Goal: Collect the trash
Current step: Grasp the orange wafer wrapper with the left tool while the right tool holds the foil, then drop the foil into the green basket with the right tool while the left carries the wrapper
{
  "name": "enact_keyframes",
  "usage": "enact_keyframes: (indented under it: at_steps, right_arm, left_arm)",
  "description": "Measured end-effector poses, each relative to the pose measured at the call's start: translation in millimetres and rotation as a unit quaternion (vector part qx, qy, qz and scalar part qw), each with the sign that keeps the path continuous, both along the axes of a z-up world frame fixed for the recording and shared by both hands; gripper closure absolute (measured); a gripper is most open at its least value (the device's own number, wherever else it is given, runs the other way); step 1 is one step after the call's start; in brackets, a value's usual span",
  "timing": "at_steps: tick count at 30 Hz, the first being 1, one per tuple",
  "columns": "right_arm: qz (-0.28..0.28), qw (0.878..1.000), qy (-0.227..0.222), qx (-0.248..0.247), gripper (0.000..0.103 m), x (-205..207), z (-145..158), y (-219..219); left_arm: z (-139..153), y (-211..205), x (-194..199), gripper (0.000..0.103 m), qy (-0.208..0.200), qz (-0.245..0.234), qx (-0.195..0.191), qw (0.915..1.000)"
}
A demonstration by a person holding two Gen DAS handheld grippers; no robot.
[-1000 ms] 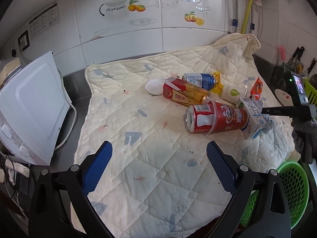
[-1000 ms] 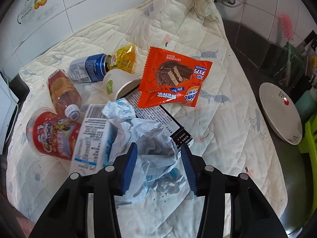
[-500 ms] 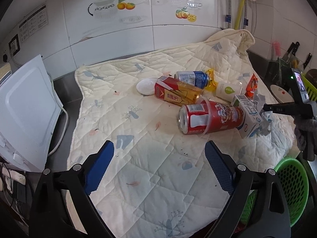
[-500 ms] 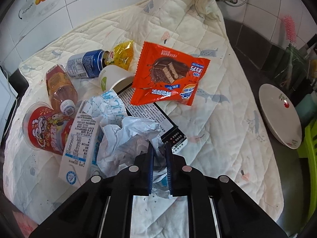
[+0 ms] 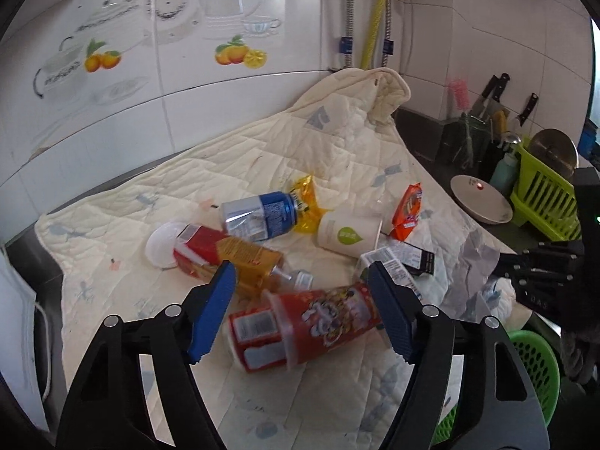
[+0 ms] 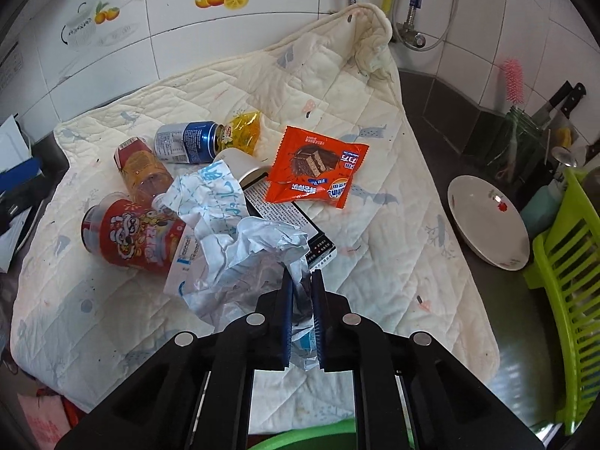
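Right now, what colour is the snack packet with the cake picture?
Orange snack packet, clearest in the right wrist view.

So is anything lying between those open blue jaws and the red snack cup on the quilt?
Nothing visible does. The left gripper has just been narrowing its jaws, which now straddle the red snack cup without pressing on it. The orange drink bottle lies close behind the cup, and the white carton sits near its far end, neither in the gap.
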State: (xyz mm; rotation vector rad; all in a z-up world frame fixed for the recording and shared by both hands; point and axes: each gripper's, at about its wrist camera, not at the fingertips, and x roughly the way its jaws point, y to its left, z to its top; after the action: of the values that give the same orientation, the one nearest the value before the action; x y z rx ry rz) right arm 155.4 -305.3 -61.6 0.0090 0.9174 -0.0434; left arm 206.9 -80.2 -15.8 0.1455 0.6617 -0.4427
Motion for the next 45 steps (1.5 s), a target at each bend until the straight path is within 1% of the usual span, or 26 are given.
enact_keyframes:
  at_steps: [1, 3, 6, 7, 8, 12, 13, 16, 18, 21, 24, 26, 27, 28, 29, 30, 33, 36, 39, 42, 45]
  right_arm:
    - [-0.002, 1.000, -0.002, -0.002, 0.094, -4, 1, 2]
    - [-0.004, 1.000, -0.004, -0.004, 0.094, -12, 3, 4]
    - [-0.010, 1.000, -0.004, -0.006, 0.094, -22, 4, 5]
    - [-0.011, 1.000, -0.003, -0.005, 0.094, -24, 4, 6]
    - [-0.013, 1.000, -0.003, -0.006, 0.094, -27, 4, 6]
    - [-0.020, 1.000, -0.001, -0.012, 0.094, -36, 2, 7]
    - [-0.023, 1.000, 0.000, -0.011, 0.094, -38, 2, 6]
    - [-0.034, 0.999, 0.002, -0.008, 0.094, -45, 1, 3]
    - [-0.041, 0.999, 0.004, -0.005, 0.093, -49, 0, 0]
    - [-0.048, 0.999, 0.009, -0.007, 0.093, -56, -3, -4]
    - [-0.054, 0.998, 0.015, -0.009, 0.093, -62, -5, -8]
    - [-0.060, 0.998, 0.016, -0.009, 0.093, -68, -6, -11]
    - [-0.062, 0.998, 0.017, -0.009, 0.093, -70, -6, -12]
    - [-0.063, 0.998, 0.017, -0.009, 0.093, -72, -6, -12]
    - [-0.064, 0.998, 0.017, -0.009, 0.093, -75, -6, -13]
    - [-0.066, 0.998, 0.018, -0.010, 0.093, -77, -6, -13]
    - [-0.067, 0.998, 0.019, -0.013, 0.093, -86, -6, -12]
    - [-0.067, 0.998, 0.020, -0.012, 0.093, -93, -7, -11]
    - [-0.064, 0.998, 0.020, -0.014, 0.093, -101, -7, -9]
    - [-0.062, 0.998, 0.017, -0.023, 0.093, -110, -6, -8]
    - [-0.061, 0.998, 0.014, -0.026, 0.093, -121, -3, -7]
  left_arm:
    - [-1, -10, 7, 0.036, 0.002, -0.011, 0.001, 0.9999]
    - [-5, -28, 18, 0.046, 0.008, -0.038, 0.002, 0.9992]
    - [-12, -60, 33, 0.051, 0.014, -0.076, 0.005, 0.9970]
    - [-14, -67, 37, 0.053, 0.017, -0.083, 0.005, 0.9964]
    - [-16, -74, 42, 0.057, 0.021, -0.089, 0.003, 0.9958]
    - [-26, -104, 61, 0.057, 0.042, -0.117, -0.006, 0.9922]
    - [-29, -111, 67, 0.057, 0.052, -0.129, -0.014, 0.9902]
    - [-39, -128, 83, 0.057, 0.078, -0.142, -0.021, 0.9865]
    - [-45, -140, 90, 0.057, 0.082, -0.142, -0.015, 0.9864]
    - [-52, -154, 99, 0.057, 0.099, -0.157, -0.018, 0.9825]
    - [-61, -166, 107, 0.057, 0.108, -0.160, -0.014, 0.9811]
    - [-66, -170, 110, 0.059, 0.112, -0.162, -0.012, 0.9804]
    - [-68, -172, 111, 0.067, 0.113, -0.165, -0.013, 0.9797]
    - [-69, -174, 111, 0.073, 0.116, -0.168, -0.013, 0.9789]
    - [-71, -175, 112, 0.082, 0.120, -0.169, -0.014, 0.9782]
    - [-71, -176, 112, 0.088, 0.124, -0.171, -0.017, 0.9774]
    - [-69, -175, 109, 0.097, 0.119, -0.173, -0.026, 0.9774]
    - [-62, -171, 99, 0.100, 0.107, -0.177, -0.033, 0.9779]
    - [-51, -161, 85, 0.101, 0.098, -0.178, -0.045, 0.9781]
    - [-38, -146, 70, 0.102, 0.095, -0.176, -0.062, 0.9778]
    - [-22, -126, 47, 0.102, 0.081, -0.171, -0.075, 0.9791]
